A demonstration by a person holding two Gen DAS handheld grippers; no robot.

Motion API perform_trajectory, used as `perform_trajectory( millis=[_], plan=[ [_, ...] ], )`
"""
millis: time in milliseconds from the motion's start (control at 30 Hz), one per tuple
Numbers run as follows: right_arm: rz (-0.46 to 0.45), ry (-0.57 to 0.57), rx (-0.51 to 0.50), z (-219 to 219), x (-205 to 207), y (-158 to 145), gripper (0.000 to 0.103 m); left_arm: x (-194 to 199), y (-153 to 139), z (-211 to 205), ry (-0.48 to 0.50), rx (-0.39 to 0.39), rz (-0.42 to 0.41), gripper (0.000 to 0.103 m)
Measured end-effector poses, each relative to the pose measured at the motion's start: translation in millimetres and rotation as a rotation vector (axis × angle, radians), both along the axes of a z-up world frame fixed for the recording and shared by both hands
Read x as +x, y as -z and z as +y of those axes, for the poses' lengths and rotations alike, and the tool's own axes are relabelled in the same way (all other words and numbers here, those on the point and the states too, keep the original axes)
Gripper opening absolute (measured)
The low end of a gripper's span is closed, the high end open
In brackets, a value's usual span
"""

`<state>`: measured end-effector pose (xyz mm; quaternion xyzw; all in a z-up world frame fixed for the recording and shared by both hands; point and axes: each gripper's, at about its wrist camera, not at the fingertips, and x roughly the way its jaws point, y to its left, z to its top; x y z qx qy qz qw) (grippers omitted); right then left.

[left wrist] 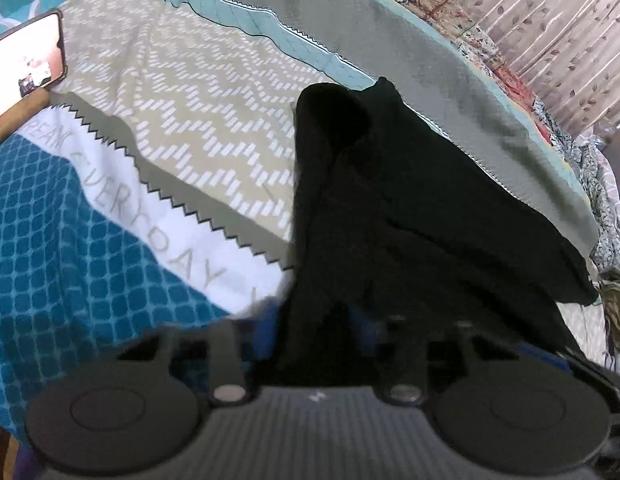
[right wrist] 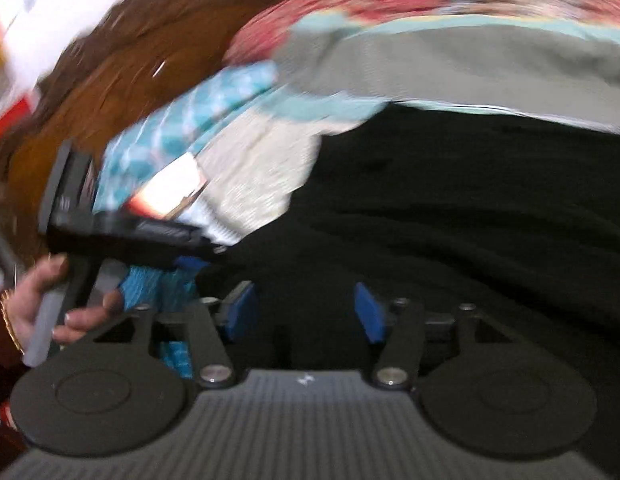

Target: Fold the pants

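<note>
The black pants (left wrist: pixel 390 200) lie bunched on the bed, running from my left gripper (left wrist: pixel 316 324) up to a rounded fold at the far end. Black cloth is gathered between the left jaws and covers the fingers, which are shut on it. In the blurred right wrist view the pants (right wrist: pixel 470 200) spread across the right half. My right gripper (right wrist: pixel 304 312) hovers over them, open, its blue pads (right wrist: pixel 240 308) wide apart with nothing pinched. At the left edge of that view a hand (right wrist: pixel 42 300) holds the left gripper's handle.
The bedspread (left wrist: pixel 190 120) has beige zigzag, teal and grey patches. A phone with a lit screen (left wrist: pixel 26 60) rests at the far left on a wooden edge. A floral quilt (left wrist: pixel 490 52) and a curtain (left wrist: pixel 550 40) lie beyond the bed. A brown wooden headboard (right wrist: pixel 90 92) stands behind.
</note>
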<state>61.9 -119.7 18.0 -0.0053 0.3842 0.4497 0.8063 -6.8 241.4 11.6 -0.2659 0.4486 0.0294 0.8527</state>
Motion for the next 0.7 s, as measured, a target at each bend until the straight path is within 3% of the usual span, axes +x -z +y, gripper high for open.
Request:
perform_trajectory(
  millis=[67, 133, 167, 200, 300, 400, 467, 533, 600, 667, 700],
  plan=[
    [-0.063, -0.055, -0.107, 30, 0, 10, 0.059, -5, 3, 6, -0.010, -0.027, -0.016, 0.016],
    [-0.121, -0.065, -0.238, 49, 10, 25, 0.018, -10, 0, 12, -0.020, -0.064, -0.037, 0.011],
    [-0.113, -0.062, -0.287, 58, 15, 31, 0.008, -13, -3, 15, -0.020, -0.081, -0.053, 0.010],
    [-0.088, -0.039, -0.280, 59, 20, 30, 0.007, -17, -7, 17, -0.017, -0.095, -0.073, 0.010],
    [0.023, -0.009, -0.135, 41, 22, 7, 0.007, -32, -18, 21, 0.007, -0.119, -0.123, 0.010],
    [0.107, -0.096, -0.003, 27, 7, -15, 0.008, -54, -21, 32, 0.018, -0.197, -0.185, 0.010],
    [0.165, -0.124, -0.013, 27, -1, -6, 0.011, -67, -14, 37, 0.018, -0.229, -0.190, 0.010],
    [0.203, -0.130, -0.091, 35, -2, 17, 0.012, -73, 4, 39, 0.008, -0.230, -0.139, 0.011],
    [0.248, -0.117, -0.150, 44, -1, 36, 0.013, -76, 18, 40, -0.026, -0.239, -0.085, 0.019],
    [0.261, -0.103, -0.117, 50, 2, 31, 0.018, -76, 18, 46, -0.047, -0.269, -0.093, 0.022],
    [0.265, -0.111, -0.109, 53, 4, 27, 0.026, -74, 13, 50, -0.057, -0.263, -0.106, 0.024]
  ],
)
